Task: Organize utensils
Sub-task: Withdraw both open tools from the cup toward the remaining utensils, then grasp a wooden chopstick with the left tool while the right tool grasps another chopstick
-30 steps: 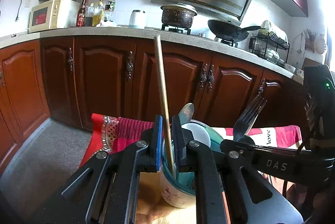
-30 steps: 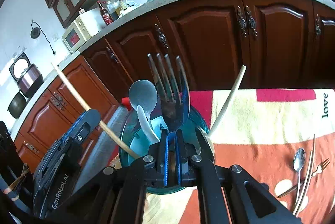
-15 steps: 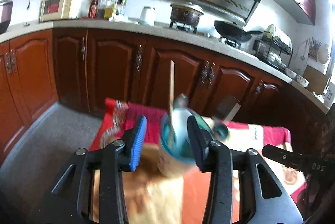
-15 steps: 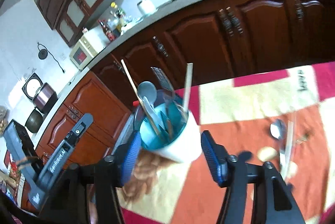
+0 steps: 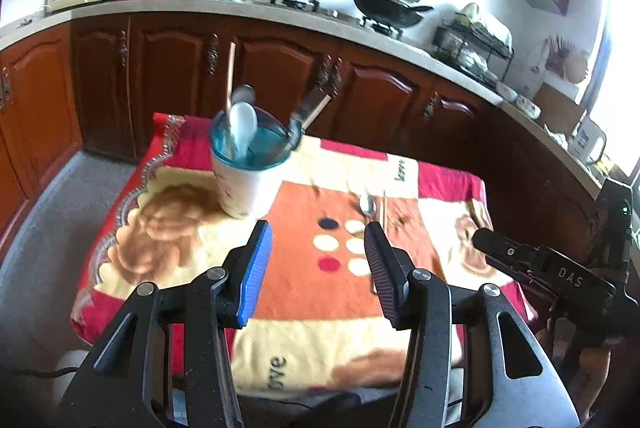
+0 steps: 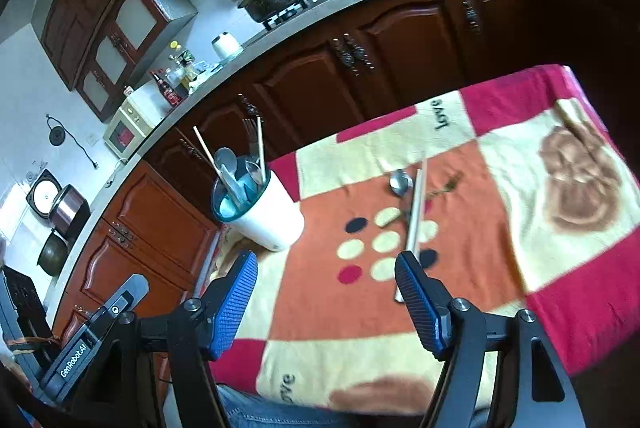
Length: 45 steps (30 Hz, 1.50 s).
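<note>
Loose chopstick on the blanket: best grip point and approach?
Grip the chopstick near mid-shaft, coming straight down with the pads across its width. It lies flat and thin on the soft blanket, and a spoon crowds its far end, so avoid that end.

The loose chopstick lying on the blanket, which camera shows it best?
The right wrist view: the chopstick lies long and pale across the orange patch beside a metal spoon, its near end hidden behind one of the gripper's fingers. The left wrist view shows only a thin, short, blurred sliver of it.
</note>
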Tool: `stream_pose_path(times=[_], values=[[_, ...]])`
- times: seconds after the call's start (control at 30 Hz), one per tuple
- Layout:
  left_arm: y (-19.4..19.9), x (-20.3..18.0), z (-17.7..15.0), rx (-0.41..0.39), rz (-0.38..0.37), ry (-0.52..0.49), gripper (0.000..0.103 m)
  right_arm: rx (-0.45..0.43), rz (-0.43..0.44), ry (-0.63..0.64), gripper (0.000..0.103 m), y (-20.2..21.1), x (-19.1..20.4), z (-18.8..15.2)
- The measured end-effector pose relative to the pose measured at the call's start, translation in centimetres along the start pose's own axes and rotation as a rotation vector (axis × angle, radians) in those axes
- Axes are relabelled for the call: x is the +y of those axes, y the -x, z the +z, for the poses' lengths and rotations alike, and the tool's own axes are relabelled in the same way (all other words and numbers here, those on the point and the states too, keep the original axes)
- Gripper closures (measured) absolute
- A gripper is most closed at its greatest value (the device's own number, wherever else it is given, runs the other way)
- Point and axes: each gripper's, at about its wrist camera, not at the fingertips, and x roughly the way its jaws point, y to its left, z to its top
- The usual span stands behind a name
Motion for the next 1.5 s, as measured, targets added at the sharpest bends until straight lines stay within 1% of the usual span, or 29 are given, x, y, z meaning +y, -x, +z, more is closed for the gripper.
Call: stream_pose_path(times=[0.1, 0.2, 0.3, 0.37, 0.4, 0.43, 0.53, 0.7, 0.87, 0.93, 1.03, 1.13, 1.27, 1.33, 1.37, 1.4, 1.43, 1.5], values=[[-0.1, -1.0, -0.1, 0.044, -0.021, 0.002, 0.055, -0.003, -0.026, -0.017, 0.033, 1.4, -1.1, -0.2], [-0.6, -1.6, -0.5, 0.062, -0.023, -0.013, 0.055, -0.005, -0.044, -0.027, 0.033, 2.1, -1.9, 0.0], [-1.7, -2.0, -0.7, 0.083, -0.022, -0.024, 0.055, 0.0, -0.064, -0.043, 0.033, 1.8, -2.9, 0.1], [-2.6, -2.1, -0.8, 0.099, -0.028, -0.023, 0.055, 0.021, -0.052, -0.062, 0.033, 1.0, -3.9, 0.2], [-3.2, -2.2, -0.9, 0.11, -0.029, -0.023, 0.055, 0.032, -0.048, -0.07, 0.036, 0.4, -4.3, 0.3], [-3.9, -2.2, -0.9, 0.119, -0.031, -0.022, 0.055, 0.041, -0.047, -0.074, 0.042, -0.1, -4.6, 0.4], [-6.2, -1.9, -1.0, 0.157, -0.04, -0.008, 0.055, 0.09, -0.032, -0.08, 0.053, -2.8, -5.8, 1.1], [-10.8, -1.6, -1.2, 0.221, -0.053, 0.015, 0.055, 0.178, -0.008, -0.105, 0.066, -8.2, -8.0, 2.7], [-15.0, -1.3, -1.3, 0.27, -0.068, 0.033, 0.055, 0.247, -0.01, -0.153, 0.068, -14.1, -10.8, 5.4], [-16.4, -1.4, -1.4, 0.284, -0.073, 0.03, 0.055, 0.277, -0.011, -0.176, 0.072, -16.4, -11.8, 6.3], [-18.3, -1.4, -1.5, 0.306, -0.082, 0.029, 0.056, 0.321, -0.017, -0.205, 0.076, -19.7, -13.0, 7.4], [-19.7, -1.1, -1.7, 0.328, -0.09, 0.033, 0.056, 0.362, -0.017, -0.239, 0.078, -22.3, -13.8, 7.8], [-20.7, -0.5, -1.8, 0.346, -0.099, 0.049, 0.056, 0.394, -0.041, -0.271, 0.079, -23.8, -14.2, 7.8], [-21.0, -0.3, -1.9, 0.35, -0.098, 0.051, 0.056, 0.412, -0.051, -0.276, 0.087, -24.5, -14.3, 7.4], [-21.1, -0.2, -1.9, 0.353, -0.097, 0.052, 0.056, 0.409, -0.036, -0.289, 0.088, -24.5, -14.4, 7.3], [-21.2, -0.1, -1.9, 0.355, -0.099, 0.055, 0.056, 0.406, -0.028, -0.293, 0.094, -24.4, -14.4, 7.2], [-21.2, -0.1, -1.9, 0.358, -0.102, 0.059, 0.056, 0.401, -0.021, -0.296, 0.097, -24.2, -14.3, 7.2], [-21.3, -0.2, -1.8, 0.363, -0.108, 0.063, 0.056, 0.381, -0.023, -0.299, 0.097, -23.3, -14.3, 7.1]])
